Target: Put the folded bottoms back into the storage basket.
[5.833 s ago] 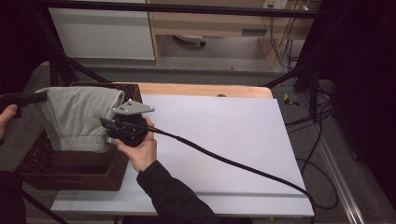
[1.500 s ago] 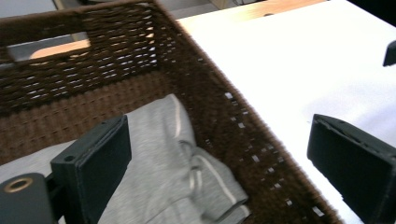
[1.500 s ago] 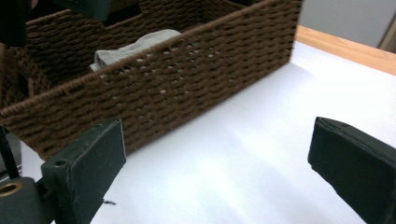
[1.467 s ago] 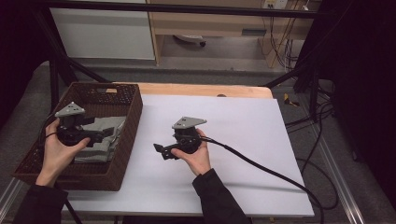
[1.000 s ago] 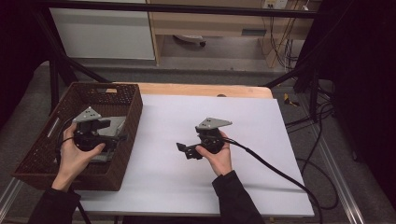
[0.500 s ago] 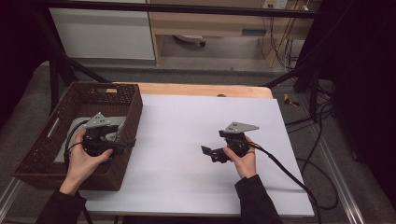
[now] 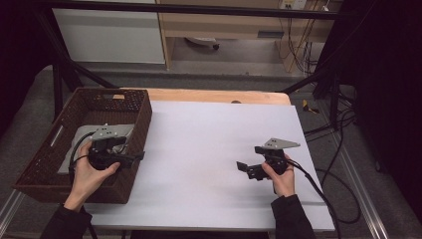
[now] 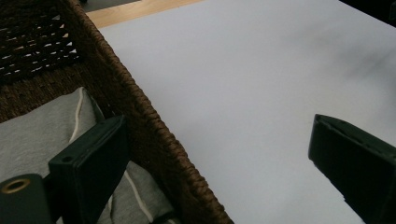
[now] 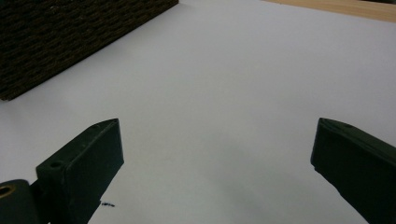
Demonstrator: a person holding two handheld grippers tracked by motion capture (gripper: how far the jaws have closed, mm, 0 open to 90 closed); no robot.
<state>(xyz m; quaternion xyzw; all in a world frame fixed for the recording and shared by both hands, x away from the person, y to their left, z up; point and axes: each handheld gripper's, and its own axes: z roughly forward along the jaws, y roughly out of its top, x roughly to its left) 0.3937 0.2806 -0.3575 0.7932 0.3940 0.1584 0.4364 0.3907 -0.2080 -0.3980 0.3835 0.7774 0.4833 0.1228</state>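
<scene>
Grey cloth (image 7: 115,133) lies folded at the bottom of the brown wicker basket (image 7: 142,107), which stands at the left end of the white worktop (image 7: 209,149). In the left gripper view I see the cloth's soft fabric and a pale stitched seam just inside the basket's woven wall.

I judge the cloth light, limp and easy to crease; it would sag from any single hold. If I lift it again, I would pinch a folded edge or a corner along the seam, not the flat middle, and I would keep clear of the rough wicker, which could snag it.

My left gripper (image 7: 130,157) hovers over the basket's near right wall, one jaw above the cloth and the other out over the worktop. Its jaws stand wide apart and hold nothing. The left hand (image 7: 89,172) grips it from below, forearm coming in low at the left.

My right gripper (image 7: 247,169) sits low over the bare worktop, well apart from the basket, pointing left toward it. Its jaws are also spread wide and empty, with the right hand (image 7: 283,177) wrapped behind it.
</scene>
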